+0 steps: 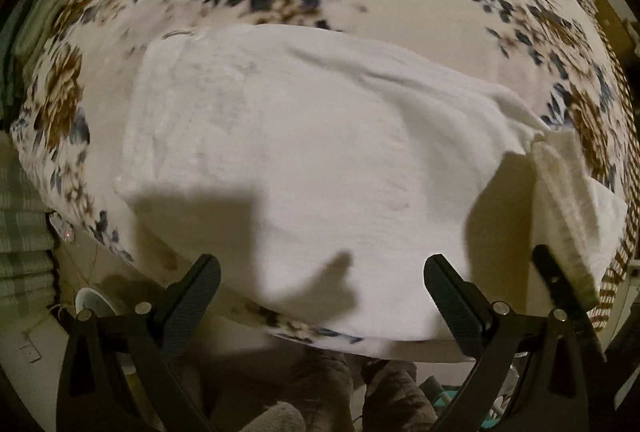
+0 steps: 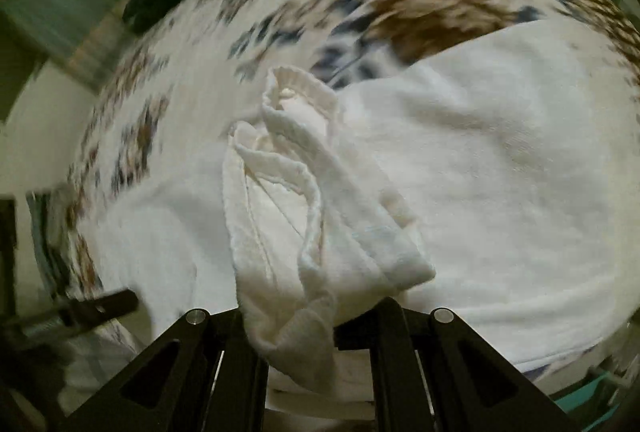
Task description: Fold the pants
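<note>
My right gripper [image 2: 308,316] pinches the white pants [image 1: 304,152] by their cuffs above the floral bedspread [image 1: 420,0]; my left gripper [image 1: 320,272] hangs spread. I'd lay the cuffs square on the far edge.

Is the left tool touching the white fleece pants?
Apart. The left wrist view shows the left tool open above the white fleece pants, its shadow falling separately.

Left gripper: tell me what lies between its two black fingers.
In the left wrist view, the open left gripper frames only white fabric pants and a shadow.
</note>
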